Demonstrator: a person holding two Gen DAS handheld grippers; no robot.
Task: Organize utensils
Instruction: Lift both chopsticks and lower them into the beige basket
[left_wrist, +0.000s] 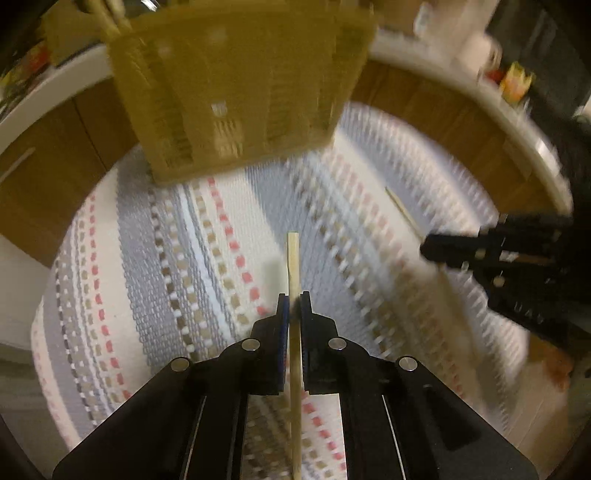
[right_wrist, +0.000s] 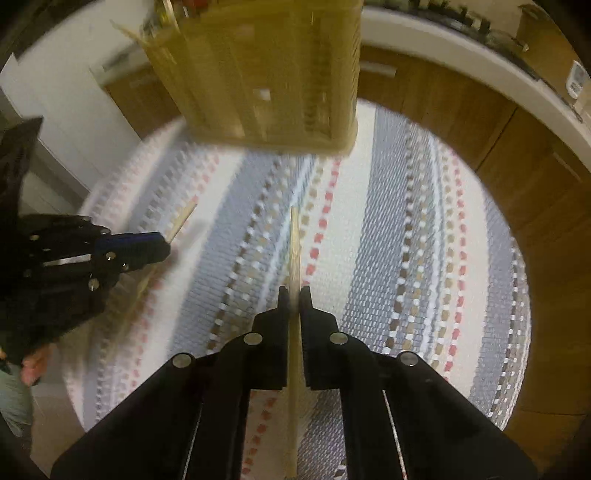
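In the left wrist view my left gripper (left_wrist: 294, 306) is shut on a pale wooden chopstick (left_wrist: 293, 258) that sticks out ahead over the striped mat (left_wrist: 184, 240). The right gripper (left_wrist: 428, 251) shows at the right edge, with a second chopstick (left_wrist: 402, 210) poking from its tips. In the right wrist view my right gripper (right_wrist: 294, 299) is shut on that chopstick (right_wrist: 294, 240). The left gripper (right_wrist: 162, 243) appears at the left with its chopstick (right_wrist: 183, 219). A yellow slotted utensil basket (left_wrist: 236, 92) (right_wrist: 266, 74) stands at the mat's (right_wrist: 388, 221) far end, ahead of both grippers.
Wooden sticks (left_wrist: 107, 18) rise from the basket's left compartment. Wooden cabinet fronts (right_wrist: 443, 103) and a white countertop edge (left_wrist: 443, 62) curve behind the mat. A person's hand (right_wrist: 33, 365) shows behind the left gripper. Both views are motion-blurred.
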